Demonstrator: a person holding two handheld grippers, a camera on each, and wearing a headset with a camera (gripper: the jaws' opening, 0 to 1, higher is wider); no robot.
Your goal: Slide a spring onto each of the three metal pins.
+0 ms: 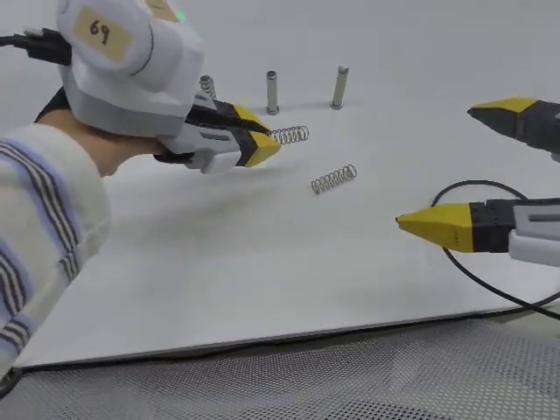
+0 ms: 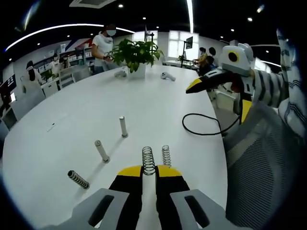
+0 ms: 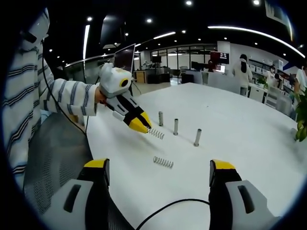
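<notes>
My left gripper (image 1: 261, 142) (image 2: 149, 169) is shut on one end of a spring (image 1: 290, 135) (image 2: 148, 160), which sticks out level just above the white table. A second spring (image 1: 333, 178) (image 2: 166, 155) (image 3: 163, 162) lies loose on the table to its right. Behind stand three metal pins: two bare ones (image 1: 272, 92) (image 1: 339, 87) and one wearing a spring (image 1: 207, 86) (image 2: 78, 179), partly hidden behind the left gripper. My right gripper (image 1: 436, 166) (image 3: 157, 169) is open wide at the right, nothing between its jaws, facing the loose spring.
A black cable (image 1: 477, 262) loops on the table (image 1: 219, 280) beneath the right gripper. The table's front edge meets a grey mesh surface (image 1: 350, 376). A striped sleeve (image 1: 44, 219) covers the lower left.
</notes>
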